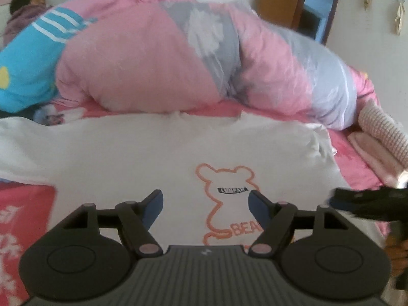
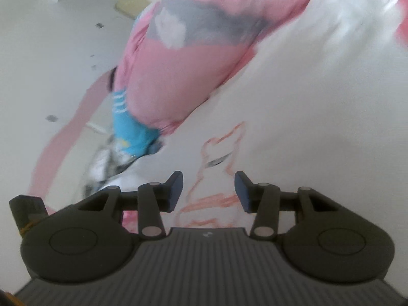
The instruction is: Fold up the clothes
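**White bear top spread out, folding not yet visible**

Left wrist view shows a bed point(image 1: 224, 108) with a pink sheet, and far beyond the claw a big pink-and-grey quilt point(image 1: 142, 58) heaped across it, with a blue striped pillow or cover point(image 1: 28, 58) off to its left. A person lies in the far left corner, partly hidden. Off to the right of the claw sit a ribbed pale-pink knit point(image 1: 382, 132) and some folded pink cloth.

Directly ahead of and beneath the claw lies the white top point(image 1: 127, 150), print side up and spread fairly flat over the near part of the bed. One sleeve runs out to the left; the far right edge is bunched. No fold is apparent in it, so in my judgement the folding proper is still to do: sleeves in, then the body doubled over.

The left gripper point(image 1: 206, 200) stands wide apart with nothing between its jaws, only the shirt's print showing behind the gap. The right gripper point(image 2: 208, 187), seen in its own blurred, tilted view, is parted too, less widely, and grasps nothing; it hangs over the same white cloth. It also pokes in at the right edge of the left view.

Printed in orange outline just ahead of the left claw is a bear point(image 1: 227, 199), with "BEA…" legible beside its tail, the rest hidden by the right finger. A small black label on the bear's face is too blurred to read surely.
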